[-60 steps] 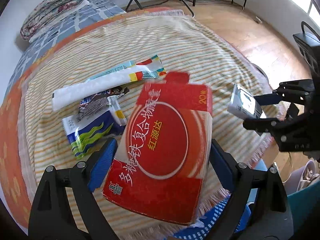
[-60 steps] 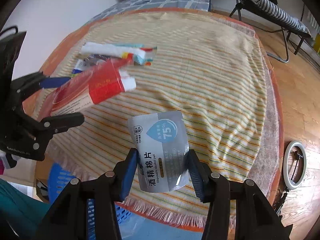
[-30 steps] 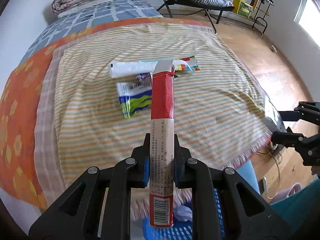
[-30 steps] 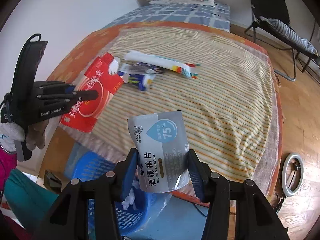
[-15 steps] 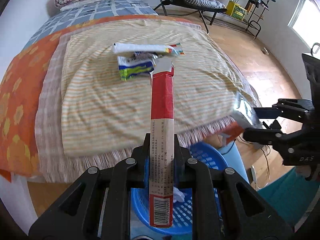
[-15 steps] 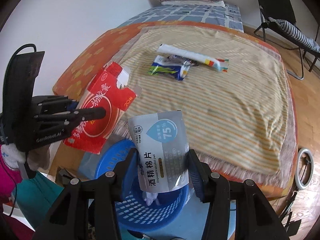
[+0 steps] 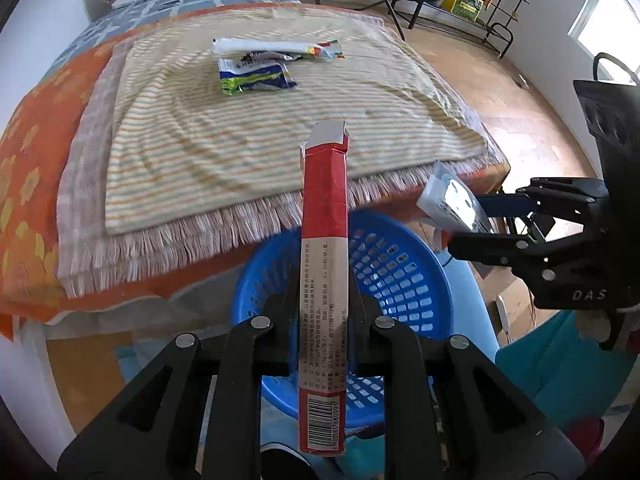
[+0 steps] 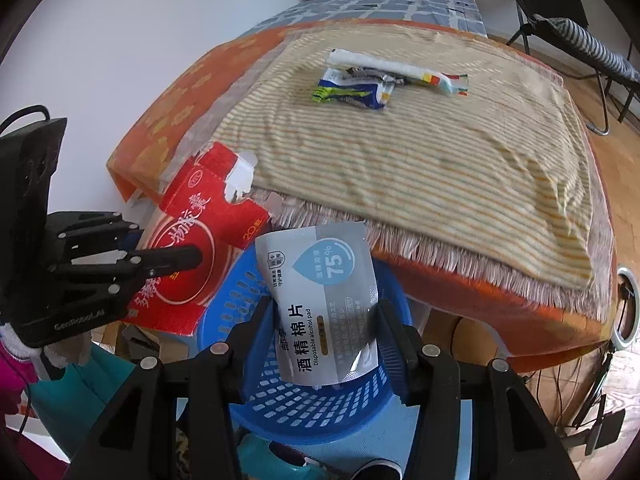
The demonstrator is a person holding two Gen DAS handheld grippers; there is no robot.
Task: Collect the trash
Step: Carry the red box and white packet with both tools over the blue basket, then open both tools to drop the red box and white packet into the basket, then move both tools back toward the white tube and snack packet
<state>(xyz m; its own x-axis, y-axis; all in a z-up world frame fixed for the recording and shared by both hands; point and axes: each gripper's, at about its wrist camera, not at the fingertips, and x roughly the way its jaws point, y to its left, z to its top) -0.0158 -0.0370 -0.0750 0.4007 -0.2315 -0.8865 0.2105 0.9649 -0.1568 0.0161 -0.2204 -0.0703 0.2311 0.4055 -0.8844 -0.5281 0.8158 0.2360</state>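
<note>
The left tool is clamped on a flattened red cardboard box and the right tool grips a grey-and-white alcohol-pad pouch by its sides; both pieces hang above the round blue perforated plastic basket on the floor at the foot of the bed, neither yet let go. Judging by this, the collection is about halfway: two pieces are ready to drop; a long white wrapper, a blue-and-green packet and a dark crumpled wrapper lie together on the yellow striped blanket, well apart from the basket.
</note>
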